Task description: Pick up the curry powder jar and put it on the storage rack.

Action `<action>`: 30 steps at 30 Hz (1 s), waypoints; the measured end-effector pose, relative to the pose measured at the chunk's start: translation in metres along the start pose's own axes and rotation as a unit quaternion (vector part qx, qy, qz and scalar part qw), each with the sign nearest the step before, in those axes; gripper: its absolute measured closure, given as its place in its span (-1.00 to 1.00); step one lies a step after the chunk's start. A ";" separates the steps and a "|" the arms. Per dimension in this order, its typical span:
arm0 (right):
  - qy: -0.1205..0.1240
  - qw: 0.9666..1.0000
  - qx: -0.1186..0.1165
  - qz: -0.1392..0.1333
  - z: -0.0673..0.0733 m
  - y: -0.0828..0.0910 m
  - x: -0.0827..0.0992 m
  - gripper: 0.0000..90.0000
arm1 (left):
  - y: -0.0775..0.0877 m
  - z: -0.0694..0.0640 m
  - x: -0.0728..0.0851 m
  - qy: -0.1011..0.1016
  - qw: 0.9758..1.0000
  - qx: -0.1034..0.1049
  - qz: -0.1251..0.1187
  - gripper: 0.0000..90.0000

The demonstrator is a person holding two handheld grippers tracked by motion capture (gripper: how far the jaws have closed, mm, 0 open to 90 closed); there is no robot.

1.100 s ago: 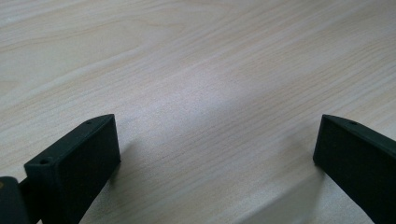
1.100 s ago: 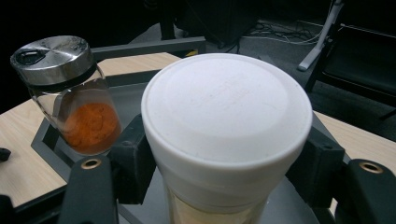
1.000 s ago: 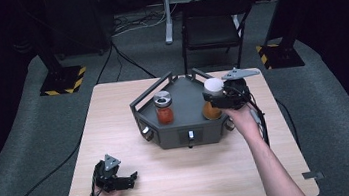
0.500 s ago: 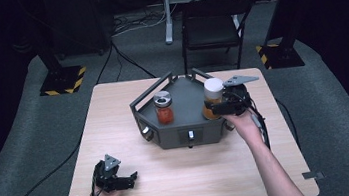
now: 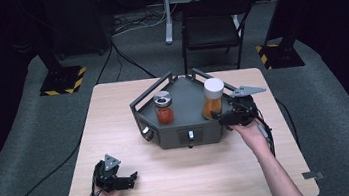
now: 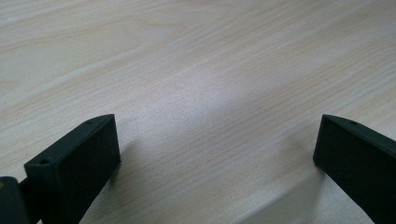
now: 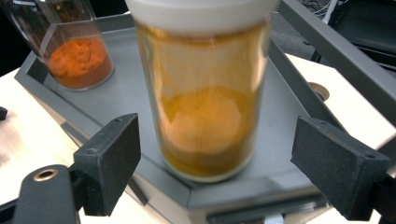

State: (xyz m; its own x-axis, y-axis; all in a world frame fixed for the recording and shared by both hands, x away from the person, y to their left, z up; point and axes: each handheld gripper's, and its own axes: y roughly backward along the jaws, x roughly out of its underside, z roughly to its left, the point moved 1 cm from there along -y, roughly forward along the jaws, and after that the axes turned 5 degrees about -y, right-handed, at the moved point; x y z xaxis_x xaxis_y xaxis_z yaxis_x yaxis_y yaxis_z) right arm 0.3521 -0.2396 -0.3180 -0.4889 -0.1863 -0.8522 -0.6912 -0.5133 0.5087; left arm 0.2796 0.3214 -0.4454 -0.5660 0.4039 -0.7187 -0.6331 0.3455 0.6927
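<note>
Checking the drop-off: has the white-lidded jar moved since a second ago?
Yes. The white-lidded jar has come down and now stands on the grey tray; the right gripper jaws have just been opening.

Behind the light wooden table [image 5: 129, 118] there's a black folding chair [image 5: 210, 29], two dark stands on yellow-and-black striped bases [image 5: 63, 80], and cables [image 5: 125, 23] trailing over the grey carpet [image 5: 25, 131].

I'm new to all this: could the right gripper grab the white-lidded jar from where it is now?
Probably yes. The right gripper faces the white-lidded jar with its jaws spread wider than the glass and nothing between; they have just been opening, and neither pad touches it.
</note>
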 end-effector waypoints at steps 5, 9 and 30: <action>0.009 1.000 0.001 0.003 -0.005 0.005 0.013 -0.71 | 0.000 0.000 0.000 0.001 1.000 0.000 -0.001 -0.99; 0.008 1.000 0.004 0.005 -0.009 0.008 0.024 -0.73 | 0.000 0.000 0.000 0.000 1.000 0.000 0.000 -0.99; -0.015 1.000 0.009 0.022 -0.026 0.014 0.101 -0.74 | 0.000 -0.001 0.000 0.002 1.000 -0.001 -0.001 -0.99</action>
State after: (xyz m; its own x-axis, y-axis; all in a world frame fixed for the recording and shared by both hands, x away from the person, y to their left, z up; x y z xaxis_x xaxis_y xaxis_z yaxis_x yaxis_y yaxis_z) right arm 0.3070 -0.2874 -0.3998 -0.5345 -0.1837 -0.8249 -0.6778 -0.4899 0.5483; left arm 0.2793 0.3210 -0.4457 -0.5663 0.4003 -0.7205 -0.6351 0.3453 0.6910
